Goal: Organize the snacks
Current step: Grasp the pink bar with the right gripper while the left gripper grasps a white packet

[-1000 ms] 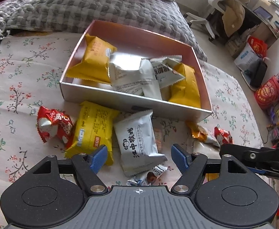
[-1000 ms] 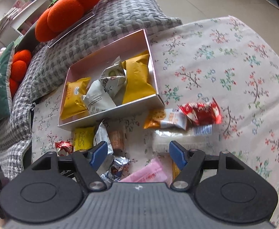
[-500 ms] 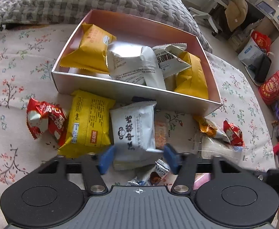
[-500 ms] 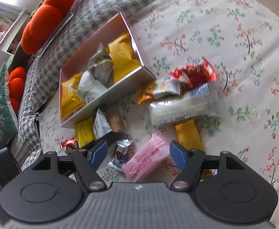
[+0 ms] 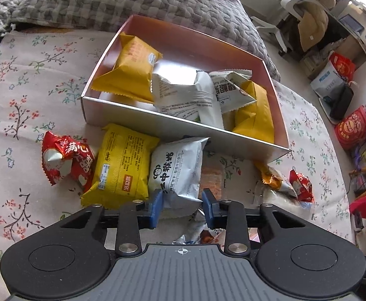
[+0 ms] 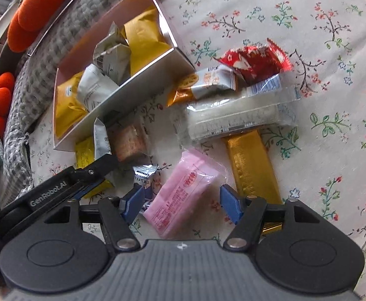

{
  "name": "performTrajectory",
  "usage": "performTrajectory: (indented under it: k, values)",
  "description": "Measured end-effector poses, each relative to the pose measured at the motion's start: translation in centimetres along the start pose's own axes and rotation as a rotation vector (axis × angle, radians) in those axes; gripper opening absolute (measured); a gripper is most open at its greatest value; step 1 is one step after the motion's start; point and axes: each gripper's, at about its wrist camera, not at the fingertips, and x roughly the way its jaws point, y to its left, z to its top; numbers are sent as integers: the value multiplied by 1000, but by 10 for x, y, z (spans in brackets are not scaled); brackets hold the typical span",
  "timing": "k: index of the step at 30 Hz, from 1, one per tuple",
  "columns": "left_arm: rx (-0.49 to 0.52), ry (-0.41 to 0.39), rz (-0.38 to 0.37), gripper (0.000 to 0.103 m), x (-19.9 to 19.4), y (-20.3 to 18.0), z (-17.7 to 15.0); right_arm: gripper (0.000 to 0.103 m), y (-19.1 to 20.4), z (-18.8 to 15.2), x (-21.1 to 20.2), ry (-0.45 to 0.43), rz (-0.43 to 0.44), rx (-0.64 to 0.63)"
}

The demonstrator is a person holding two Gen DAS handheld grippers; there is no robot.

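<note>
- Between the left claw's [image 5: 180, 209] blue fingers, in the left wrist view, sits the near edge of a white snack packet [image 5: 176, 173]. A second ago the fingers stood wide apart and short of it; now they have narrowed to either side of the packet's end, close to it or just touching, though a firm pinch cannot be confirmed.
- That packet lies on the flowered bedspread [image 5: 20, 87], just in front of the pink box [image 5: 158, 123], beside a yellow packet [image 5: 122, 168] and a red one [image 5: 66, 159]. The box already holds yellow and white packets, so this looks like the next pick for it.
- Over to the right wrist view, the right claw [image 6: 180, 202] is spread wide and has dropped lower over a pink packet [image 6: 185, 190], which now lies between its fingers, untouched as far as I can tell.
- Around it lie a gold bar [image 6: 252, 163], a clear rice-cake pack [image 6: 235, 118] and another red packet [image 6: 253, 61], all still outside the box [image 6: 122, 102].
</note>
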Motion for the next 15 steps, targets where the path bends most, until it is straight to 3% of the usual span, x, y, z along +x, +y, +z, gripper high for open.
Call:
performTrajectory:
  k: [8, 10, 12, 15]
  values:
    - [19, -2, 28, 39, 4, -1, 0, 57, 9, 0, 4, -47, -33, -32]
    - [32, -7, 42, 39, 5, -3, 1, 49, 10, 1, 5, -56, -39, -41]
    - [50, -10, 49, 39, 3, -5, 2, 34, 11, 0, 6, -55, -39, -57]
    - [75, -27, 68, 42, 0, -7, 3, 31, 13, 1, 6, -60, -40, -53]
